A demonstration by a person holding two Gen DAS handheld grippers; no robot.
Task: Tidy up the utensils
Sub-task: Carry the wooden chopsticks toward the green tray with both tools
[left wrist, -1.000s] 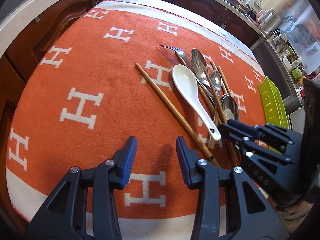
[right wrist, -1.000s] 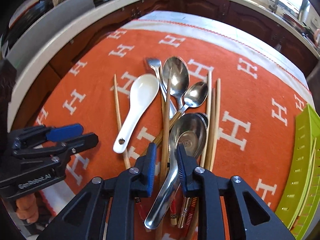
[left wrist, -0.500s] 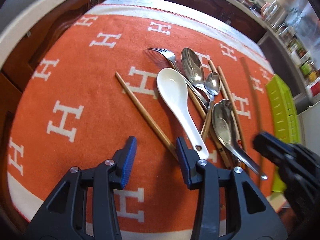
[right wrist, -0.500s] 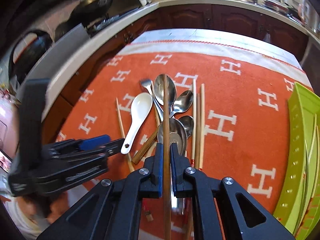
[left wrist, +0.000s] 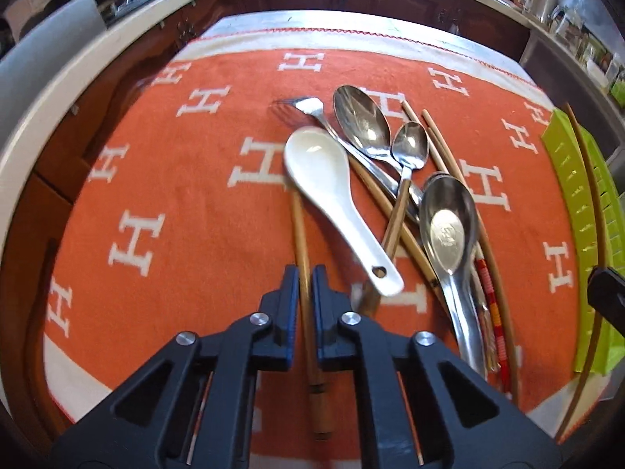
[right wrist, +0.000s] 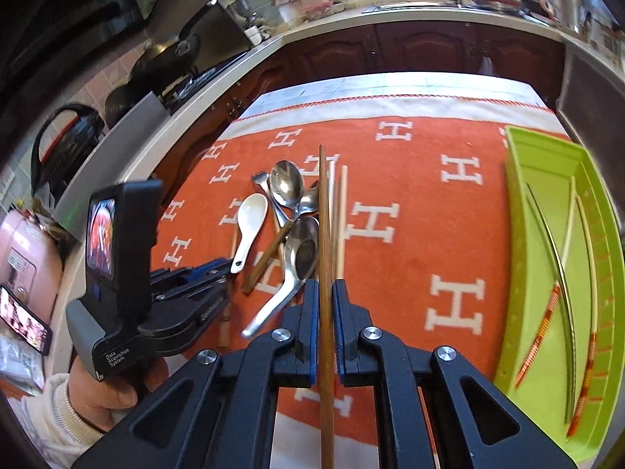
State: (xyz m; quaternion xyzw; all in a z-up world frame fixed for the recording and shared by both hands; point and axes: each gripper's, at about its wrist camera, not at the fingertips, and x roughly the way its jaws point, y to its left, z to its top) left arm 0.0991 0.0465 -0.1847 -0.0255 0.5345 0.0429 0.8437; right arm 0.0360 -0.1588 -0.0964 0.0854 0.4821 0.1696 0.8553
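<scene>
Left hand-held gripper (left wrist: 306,285) clamped on chopstick (left wrist: 300,234), right hand-held gripper (right wrist: 323,305) gripping brown chopstick (right wrist: 323,211)

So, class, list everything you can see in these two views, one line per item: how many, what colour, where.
Cloth: one, orange with white H's, covering the table.
Ceramic spoon: one, white, left of the pile.
Metal spoons: at least three, silver, in the pile.
Fork: one, silver, far end of the pile.
Loose chopsticks: several, tan, some red-banded, in the pile.
Tray: one, lime green, right of the pile, holding a few chopsticks.
Tan chopstick: one, gripped in the left tongs.
Brown chopstick: one, gripped in the right tongs.
Hand: one, cream sleeve, holding the left tongs.
</scene>
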